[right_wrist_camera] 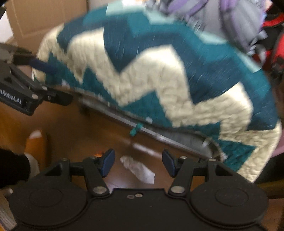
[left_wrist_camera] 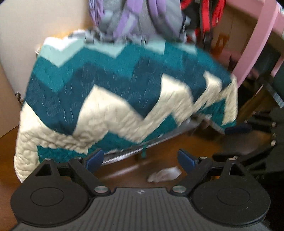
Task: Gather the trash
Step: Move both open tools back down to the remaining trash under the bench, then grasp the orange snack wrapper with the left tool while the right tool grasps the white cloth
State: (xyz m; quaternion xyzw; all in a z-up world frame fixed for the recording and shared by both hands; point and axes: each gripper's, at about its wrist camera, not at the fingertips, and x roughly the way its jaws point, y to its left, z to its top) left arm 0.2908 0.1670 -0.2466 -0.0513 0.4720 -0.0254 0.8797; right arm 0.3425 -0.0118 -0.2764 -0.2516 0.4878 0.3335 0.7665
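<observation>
A crumpled white piece of trash [left_wrist_camera: 164, 175] lies on the brown wooden floor, just in front of a bed edge draped in a teal and cream zigzag quilt [left_wrist_camera: 113, 99]. My left gripper [left_wrist_camera: 141, 160] is open and empty, with the trash low between its fingers, nearer the right one. In the right wrist view the same trash [right_wrist_camera: 137, 169] lies between the open fingers of my right gripper [right_wrist_camera: 138, 162], close to the floor. The left gripper [right_wrist_camera: 26, 83] shows at the left of that view, by the quilt [right_wrist_camera: 159, 74].
A metal bed rail [right_wrist_camera: 159, 135] runs under the quilt. A purple and grey backpack [left_wrist_camera: 134, 19] and red straps [left_wrist_camera: 209, 16] hang behind. A pink frame [left_wrist_camera: 255, 46] stands right. An orange and white object [right_wrist_camera: 35, 142] lies on the floor at left.
</observation>
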